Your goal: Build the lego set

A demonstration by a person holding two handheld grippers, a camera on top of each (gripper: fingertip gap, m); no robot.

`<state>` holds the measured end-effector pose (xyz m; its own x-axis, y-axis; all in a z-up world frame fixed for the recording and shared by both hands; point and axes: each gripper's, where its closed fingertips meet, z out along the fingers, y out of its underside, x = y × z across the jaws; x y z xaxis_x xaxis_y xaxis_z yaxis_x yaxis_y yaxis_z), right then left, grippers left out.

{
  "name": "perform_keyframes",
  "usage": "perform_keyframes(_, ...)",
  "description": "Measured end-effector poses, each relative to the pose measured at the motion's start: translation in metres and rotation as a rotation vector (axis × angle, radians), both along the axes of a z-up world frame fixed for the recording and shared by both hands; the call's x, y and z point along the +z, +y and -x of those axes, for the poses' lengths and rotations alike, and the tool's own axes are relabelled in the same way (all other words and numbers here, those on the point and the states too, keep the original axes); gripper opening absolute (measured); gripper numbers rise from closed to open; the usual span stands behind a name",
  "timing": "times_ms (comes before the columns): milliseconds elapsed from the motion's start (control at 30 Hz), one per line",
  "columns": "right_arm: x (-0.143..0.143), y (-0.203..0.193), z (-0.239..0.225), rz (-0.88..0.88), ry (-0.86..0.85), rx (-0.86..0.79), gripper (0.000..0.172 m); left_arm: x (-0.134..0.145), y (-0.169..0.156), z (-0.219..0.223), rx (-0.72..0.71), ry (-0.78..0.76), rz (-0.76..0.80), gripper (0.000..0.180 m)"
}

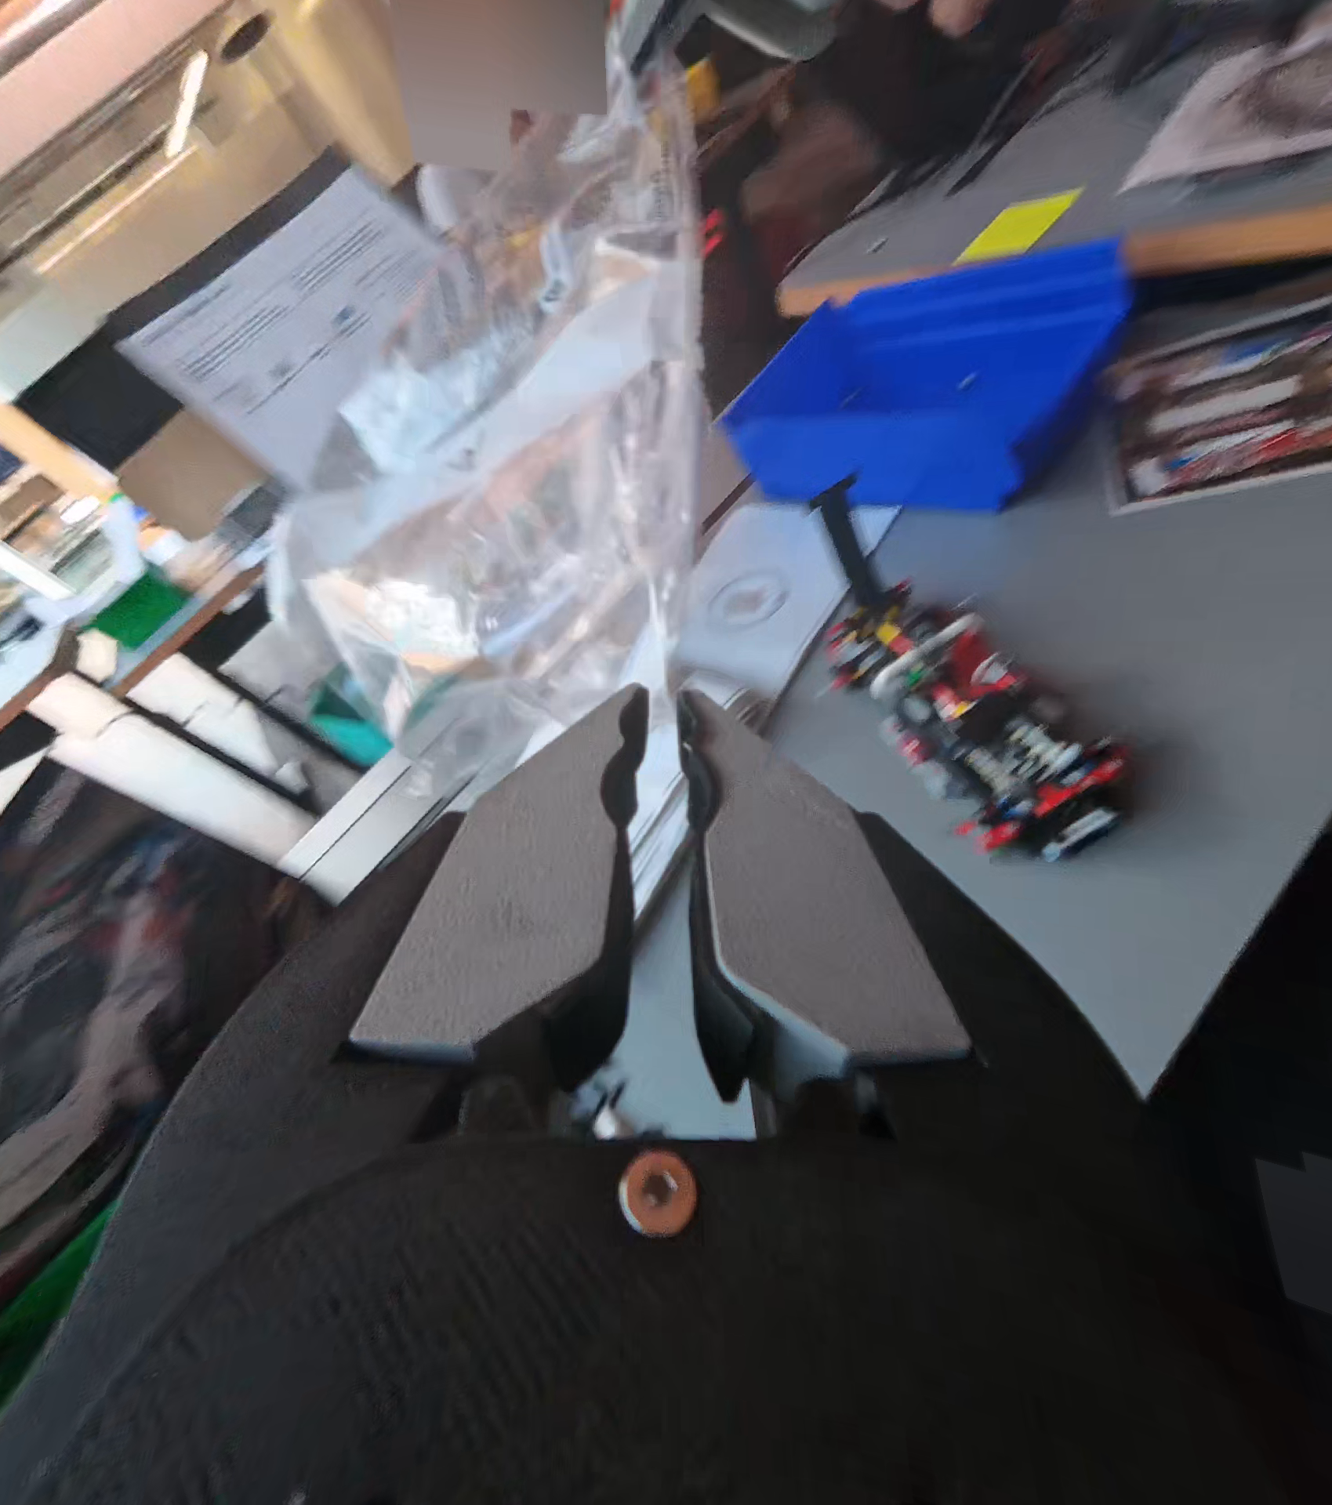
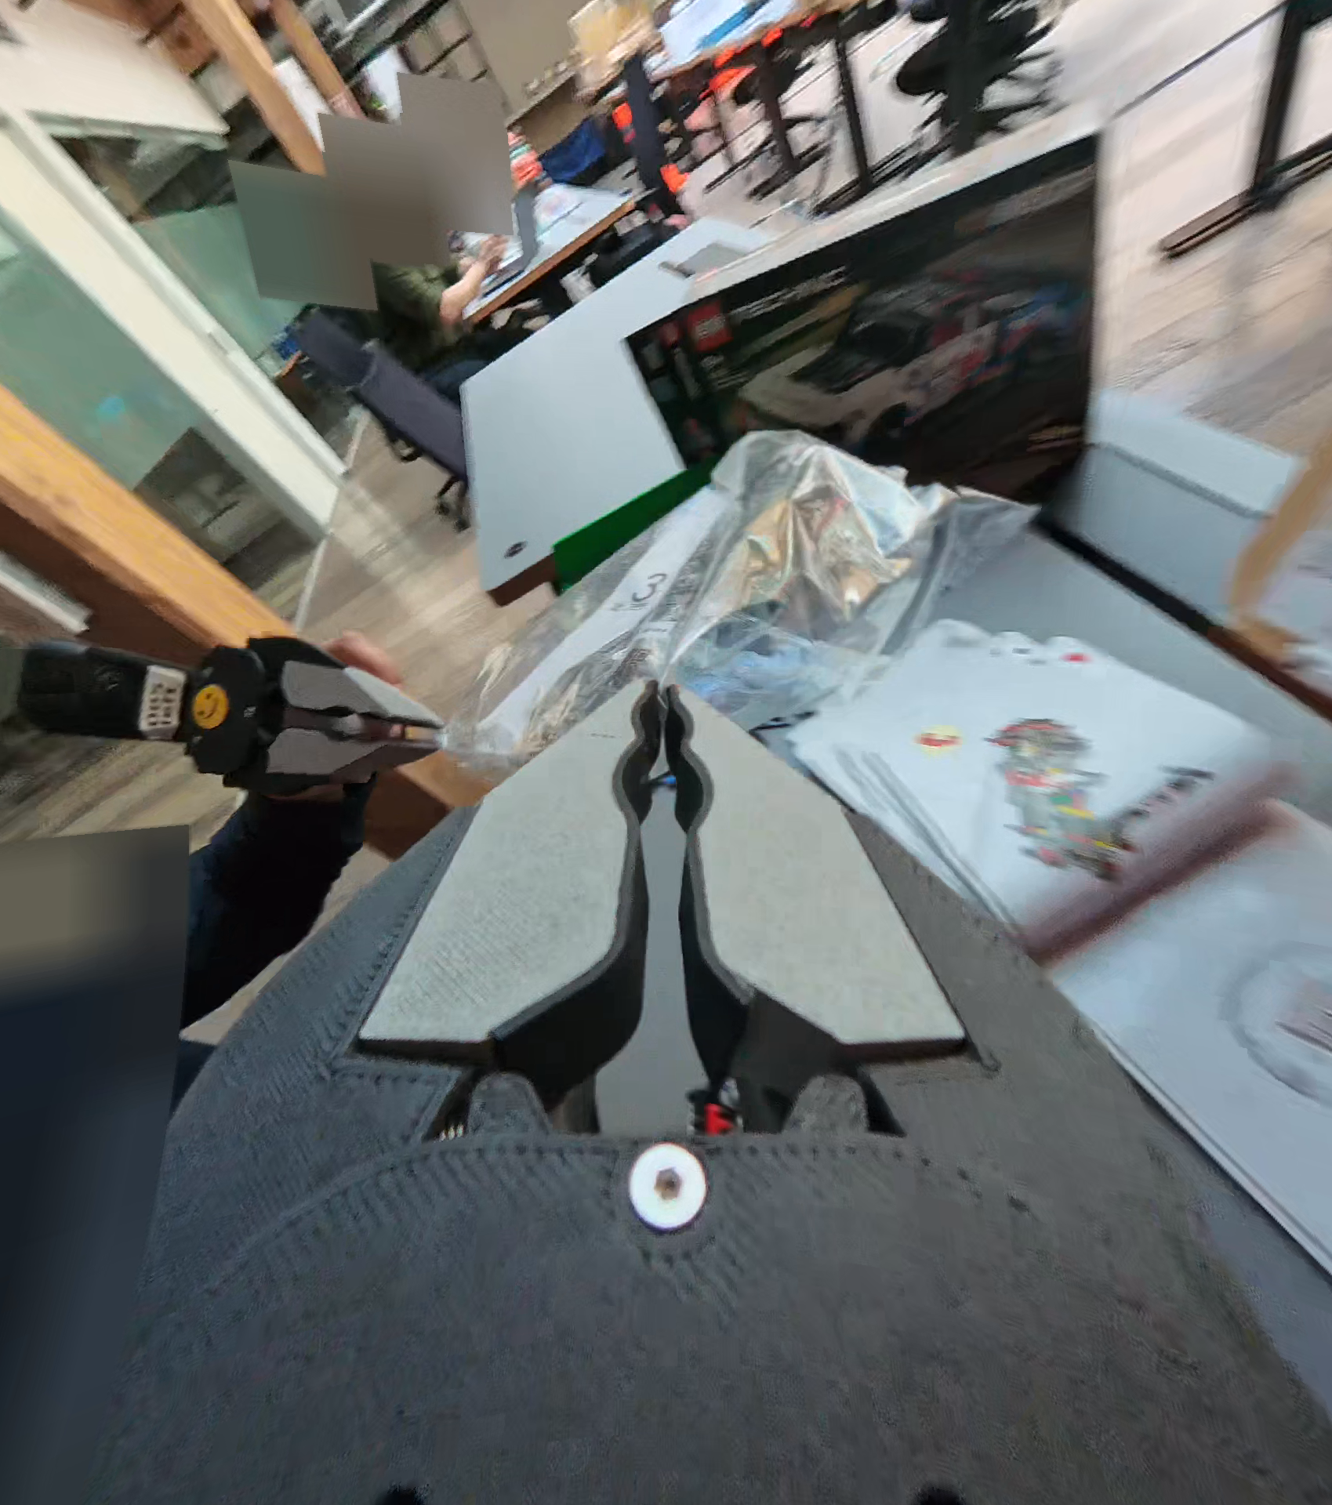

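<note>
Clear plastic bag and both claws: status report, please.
Left claw pinches one edge of the crinkled clear plastic bag. Right claw shut on another edge. Bag stretched between them above the grey table.

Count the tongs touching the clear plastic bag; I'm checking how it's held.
2: the left tongs pinch the clear plastic bag at its left corner; the right tongs are shut on its near edge.

Daylight is falling across a wood-plank floor (image 2: pixel 369 562) while glass partitions (image 2: pixel 35 326) are lining the left side, a wooden beam (image 2: pixel 76 521) is running past them, and grey benches (image 2: pixel 556 423) and dark chairs (image 2: pixel 410 407) are standing beyond.
</note>
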<state>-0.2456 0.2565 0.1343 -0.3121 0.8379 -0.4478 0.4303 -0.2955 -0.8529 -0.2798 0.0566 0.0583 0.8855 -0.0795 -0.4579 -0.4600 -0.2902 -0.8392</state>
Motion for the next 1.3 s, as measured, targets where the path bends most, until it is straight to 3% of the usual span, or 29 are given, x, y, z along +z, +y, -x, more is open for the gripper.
perform_keyframes(133,0.025,0.145,-0.13,0.009,0.067,-0.38,0.0,-0.018,0.061,-0.066,-0.229,-0.14,0.062,0.021)
perform_keyframes(267,0.029,0.277,-0.321,0.022,0.194,-0.796,0.0,-0.063,0.067,-0.08,-0.281,-0.136,0.132,0.021)
perform_keyframes(333,0.018,0.322,-0.422,0.046,0.299,-0.988,0.0,-0.092,0.06,-0.071,-0.257,-0.148,0.18,0.02)
perform_keyframes(433,-0.032,0.366,-0.548,0.064,0.363,-1.283,0.0,-0.139,0.048,-0.052,-0.192,-0.204,0.274,0.02)
perform_keyframes(567,-0.115,0.387,-0.644,0.12,0.357,-1.543,0.0,-0.181,0.041,-0.031,-0.103,-0.356,0.313,0.018)
perform_keyframes(667,-0.165,0.395,-0.686,0.092,0.264,-1.718,0.0,-0.199,0.037,-0.022,-0.053,-0.435,0.332,0.018)
perform_keyframes(767,-0.212,0.399,-0.702,0.155,0.112,-1.769,0.007,-0.207,0.03,-0.015,-0.018,-0.486,0.327,0.017)
perform_keyframes(833,-0.228,0.397,-0.7,0.217,0.036,-1.732,0.027,-0.208,0.025,-0.011,0.001,-0.507,0.319,0.021)
perform_keyframes(933,-0.235,0.388,-0.719,0.129,-0.173,-1.855,0.043,-0.209,0.015,0.003,0.051,-0.496,0.305,0.029)
perform_keyframes(1000,-0.233,0.381,-0.722,0.07,-0.316,-1.882,0.058,-0.209,0.008,0.009,0.064,-0.51,0.293,0.032)
perform_keyframes(1100,-0.21,0.366,-0.715,-0.058,-0.421,-1.887,0.056,-0.212,-0.003,0.012,0.063,-0.526,0.288,0.034)
perform_keyframes(1200,-0.167,0.348,-0.676,-0.246,-0.341,-1.843,0.05,-0.213,-0.015,0.014,0.049,-0.523,0.273,0.038)
perform_keyframes(1300,-0.133,0.317,-0.599,-0.325,-0.193,-1.669,0.051,-0.209,-0.025,0.016,0.031,-0.535,0.224,0.043)
